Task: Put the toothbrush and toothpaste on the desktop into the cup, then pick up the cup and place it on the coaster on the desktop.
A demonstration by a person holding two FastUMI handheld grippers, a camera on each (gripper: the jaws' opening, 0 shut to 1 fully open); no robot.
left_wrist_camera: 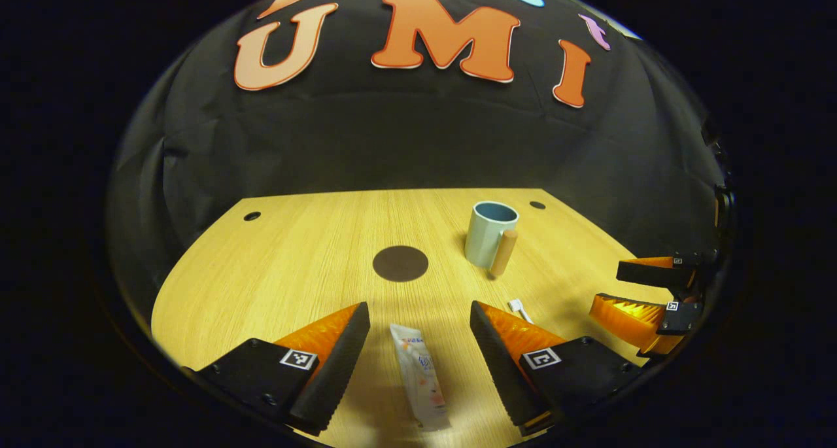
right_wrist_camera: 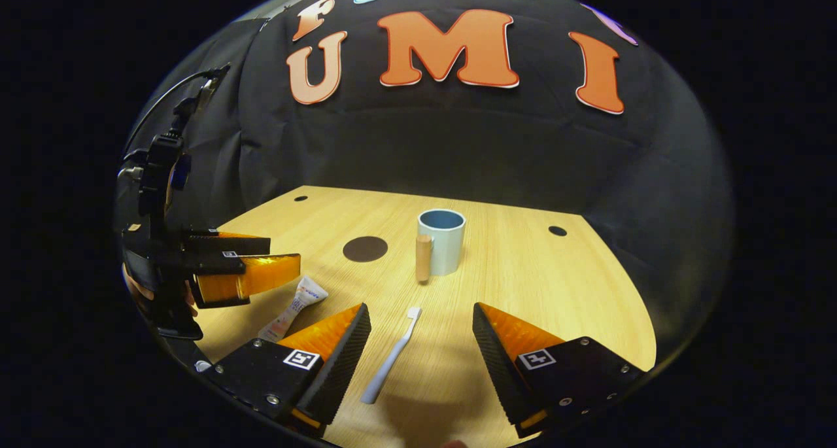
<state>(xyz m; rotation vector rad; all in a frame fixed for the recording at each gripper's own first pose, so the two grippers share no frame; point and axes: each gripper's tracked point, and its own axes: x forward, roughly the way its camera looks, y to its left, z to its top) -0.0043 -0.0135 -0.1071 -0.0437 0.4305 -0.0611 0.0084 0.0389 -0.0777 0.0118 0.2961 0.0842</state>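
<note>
The left gripper [left_wrist_camera: 418,356], fingers spread apart, straddles a white toothpaste tube [left_wrist_camera: 420,382] with illegible print; the right gripper [right_wrist_camera: 422,360], likewise spread, straddles a pale plastic toothbrush [right_wrist_camera: 392,356]. Beyond stand the light-blue wooden-handled cup [right_wrist_camera: 443,239] and, near it, the dark round coaster [right_wrist_camera: 365,248] on the wooden desktop [right_wrist_camera: 536,284].

Open desktop [right_wrist_camera: 556,291] around the cup [right_wrist_camera: 443,239]; coaster [right_wrist_camera: 365,248] bare, just left; toothpaste [left_wrist_camera: 420,376] and toothbrush [right_wrist_camera: 392,356] lie unobstructed between spread fingers.
</note>
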